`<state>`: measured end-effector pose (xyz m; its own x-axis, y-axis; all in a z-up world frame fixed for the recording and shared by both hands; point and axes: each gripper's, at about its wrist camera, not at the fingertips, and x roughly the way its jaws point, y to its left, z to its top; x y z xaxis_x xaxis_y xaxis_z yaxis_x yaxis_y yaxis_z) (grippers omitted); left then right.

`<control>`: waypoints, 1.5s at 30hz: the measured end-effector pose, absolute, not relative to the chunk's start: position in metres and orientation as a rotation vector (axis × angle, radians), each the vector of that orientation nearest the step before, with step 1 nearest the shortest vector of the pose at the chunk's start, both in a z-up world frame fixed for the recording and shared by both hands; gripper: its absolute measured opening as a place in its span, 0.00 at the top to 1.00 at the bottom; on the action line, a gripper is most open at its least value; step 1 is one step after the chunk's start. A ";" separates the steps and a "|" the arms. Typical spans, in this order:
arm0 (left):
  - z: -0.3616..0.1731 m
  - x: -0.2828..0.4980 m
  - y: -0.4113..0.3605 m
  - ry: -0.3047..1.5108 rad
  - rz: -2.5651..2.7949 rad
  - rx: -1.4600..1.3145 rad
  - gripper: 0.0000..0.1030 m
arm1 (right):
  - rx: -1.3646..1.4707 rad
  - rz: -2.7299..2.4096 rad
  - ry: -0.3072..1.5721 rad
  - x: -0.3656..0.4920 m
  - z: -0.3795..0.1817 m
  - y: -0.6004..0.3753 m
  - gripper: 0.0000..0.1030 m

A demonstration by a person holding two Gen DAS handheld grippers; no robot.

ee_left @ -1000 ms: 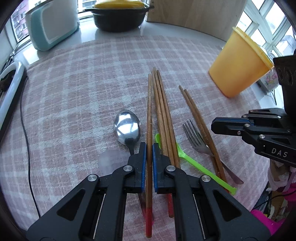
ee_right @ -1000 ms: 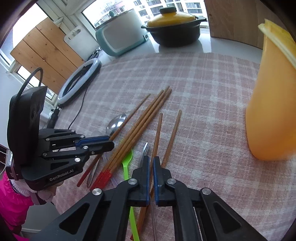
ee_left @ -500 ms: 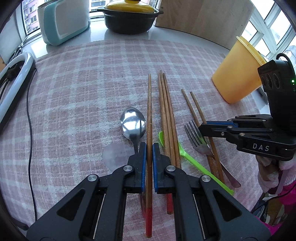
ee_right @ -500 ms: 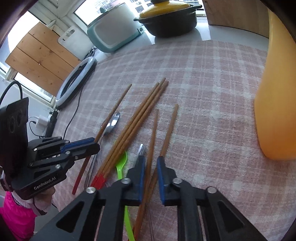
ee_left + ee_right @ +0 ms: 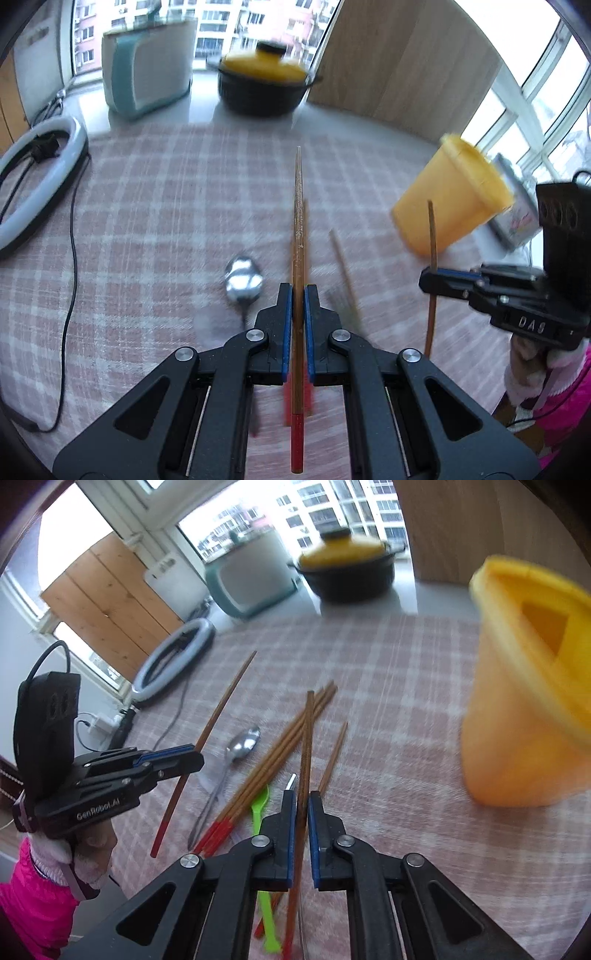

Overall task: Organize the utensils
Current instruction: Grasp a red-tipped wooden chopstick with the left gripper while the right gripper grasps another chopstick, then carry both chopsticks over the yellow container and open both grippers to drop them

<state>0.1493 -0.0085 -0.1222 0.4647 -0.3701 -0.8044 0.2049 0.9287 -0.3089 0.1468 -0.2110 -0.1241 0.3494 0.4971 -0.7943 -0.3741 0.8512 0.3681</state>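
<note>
The yellow plastic container (image 5: 524, 701) stands on the checked tablecloth (image 5: 166, 221) at my right. Through the rectangular opening in its lid I see only yellow interior; I cannot tell whether anything is inside. At the back edge sit a black pot (image 5: 264, 90) with a yellow lid and a teal appliance (image 5: 147, 70); the pot's contents are hidden.

My left gripper (image 5: 298, 295) is clamped on one red-tipped chopstick (image 5: 297, 258). It is brown wood with a red butt end, runs straight forward between the blue pads, and is raised off the cloth, as the right wrist view shows. My right gripper (image 5: 302, 805) is closed on a plain wooden chopstick (image 5: 306, 746), also lifted, its tip crossing above the pile.

On the cloth between the grippers lie a bundle of red-tipped chopsticks (image 5: 273, 760), one more plain chopstick (image 5: 334, 753), a metal spoon (image 5: 242, 740), a green plastic fork (image 5: 260, 805) and a metal fork (image 5: 291, 782), mostly hidden behind my right fingers.

The left gripper sits to the left and low, angled upward. The right gripper points forward, with the container just beside it on the right. A ring light (image 5: 33, 177) lies at the far left.
</note>
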 end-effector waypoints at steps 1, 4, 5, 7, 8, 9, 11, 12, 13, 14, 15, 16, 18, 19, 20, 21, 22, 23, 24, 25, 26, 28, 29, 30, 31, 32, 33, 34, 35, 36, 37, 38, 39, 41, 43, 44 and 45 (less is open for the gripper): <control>-0.115 0.147 -0.011 1.008 -0.355 -0.188 0.96 | 0.128 0.571 1.058 0.143 -0.117 -0.215 0.97; -0.096 0.140 -0.021 0.942 -0.356 -0.224 0.96 | 0.117 0.588 1.001 0.134 -0.099 -0.227 0.97; -0.091 0.137 -0.024 0.921 -0.354 -0.233 0.96 | 0.111 0.593 0.987 0.131 -0.093 -0.231 0.97; -0.080 0.133 -0.031 0.881 -0.348 -0.254 0.96 | 0.111 0.601 0.961 0.128 -0.083 -0.240 0.97; -0.075 0.132 -0.034 0.866 -0.348 -0.264 0.96 | 0.112 0.603 0.947 0.126 -0.078 -0.245 0.97; -0.070 0.130 -0.038 0.848 -0.346 -0.273 0.96 | 0.112 0.605 0.937 0.124 -0.074 -0.248 0.97; -0.061 0.130 -0.047 0.816 -0.351 -0.286 0.96 | 0.114 0.607 0.904 0.122 -0.062 -0.258 0.97; -0.056 0.131 -0.054 0.799 -0.357 -0.291 0.96 | 0.115 0.606 0.891 0.121 -0.057 -0.262 0.97; -0.053 0.133 -0.058 0.789 -0.362 -0.296 0.96 | 0.118 0.604 0.875 0.121 -0.051 -0.267 0.97; -0.050 0.135 -0.061 0.781 -0.368 -0.302 0.96 | 0.126 0.600 0.855 0.120 -0.043 -0.275 0.97; -0.046 0.139 -0.067 0.775 -0.379 -0.311 0.96 | 0.133 0.597 0.839 0.120 -0.037 -0.281 0.97; -0.044 0.142 -0.072 0.771 -0.387 -0.313 0.96 | 0.139 0.595 0.827 0.120 -0.032 -0.285 0.97; -0.037 0.148 -0.083 0.755 -0.409 -0.311 0.96 | 0.157 0.583 0.791 0.119 -0.020 -0.297 0.97; -0.035 0.150 -0.087 0.745 -0.415 -0.307 0.96 | 0.163 0.571 0.766 0.119 -0.013 -0.304 0.97; -0.032 0.154 -0.091 0.736 -0.424 -0.305 0.96 | 0.168 0.558 0.748 0.119 -0.008 -0.310 0.97; -0.028 0.158 -0.098 0.722 -0.435 -0.303 0.96 | 0.174 0.546 0.735 0.120 -0.003 -0.316 0.97; -0.026 0.160 -0.102 0.716 -0.443 -0.305 0.96 | 0.183 0.533 0.724 0.120 0.000 -0.322 0.97; -0.023 0.165 -0.107 0.703 -0.456 -0.315 0.96 | 0.193 0.523 0.715 0.120 0.003 -0.330 0.97; -0.021 0.167 -0.111 0.696 -0.463 -0.323 0.96 | 0.201 0.515 0.708 0.121 0.006 -0.336 0.97; -0.019 0.172 -0.115 0.690 -0.473 -0.335 0.96 | 0.207 0.505 0.701 0.121 0.009 -0.341 0.97; -0.017 0.177 -0.118 0.685 -0.478 -0.344 0.96 | 0.214 0.493 0.692 0.122 0.013 -0.347 0.97; -0.012 0.188 -0.127 0.664 -0.490 -0.353 0.96 | 0.235 0.480 0.678 0.125 0.020 -0.359 0.97; -0.009 0.190 -0.130 0.656 -0.489 -0.349 0.96 | 0.246 0.477 0.671 0.126 0.024 -0.364 0.97; -0.007 0.195 -0.134 0.647 -0.488 -0.337 0.96 | 0.255 0.474 0.664 0.127 0.028 -0.368 0.97; -0.005 0.199 -0.139 0.645 -0.479 -0.334 0.96 | 0.259 0.472 0.658 0.127 0.031 -0.370 0.97; -0.004 0.206 -0.143 0.641 -0.489 -0.334 0.96 | 0.261 0.467 0.648 0.129 0.036 -0.373 0.97; -0.003 0.208 -0.146 0.637 -0.495 -0.335 0.96 | 0.256 0.460 0.639 0.128 0.039 -0.376 0.97; -0.003 0.212 -0.150 0.629 -0.499 -0.335 0.96 | 0.248 0.449 0.627 0.131 0.044 -0.379 0.97; -0.004 0.216 -0.153 0.622 -0.506 -0.342 0.96 | 0.243 0.441 0.618 0.132 0.048 -0.382 0.97; -0.004 0.218 -0.156 0.616 -0.514 -0.350 0.96 | 0.240 0.435 0.613 0.132 0.050 -0.385 0.97; -0.006 0.222 -0.159 0.611 -0.520 -0.356 0.96 | 0.237 0.427 0.606 0.134 0.052 -0.388 0.97; -0.008 0.226 -0.163 0.608 -0.520 -0.362 0.96 | 0.236 0.416 0.598 0.137 0.055 -0.391 0.97; -0.009 0.227 -0.166 0.605 -0.521 -0.366 0.96 | 0.239 0.412 0.593 0.139 0.057 -0.393 0.97; -0.012 0.233 -0.174 0.589 -0.512 -0.362 0.96 | 0.242 0.403 0.587 0.143 0.059 -0.397 0.97; -0.013 0.237 -0.180 0.582 -0.514 -0.362 0.96 | 0.243 0.392 0.584 0.147 0.060 -0.401 0.97; -0.014 0.240 -0.184 0.579 -0.514 -0.357 0.96 | 0.238 0.381 0.583 0.149 0.059 -0.402 0.97; -0.015 0.243 -0.189 0.572 -0.505 -0.337 0.96 | 0.229 0.366 0.583 0.153 0.058 -0.403 0.97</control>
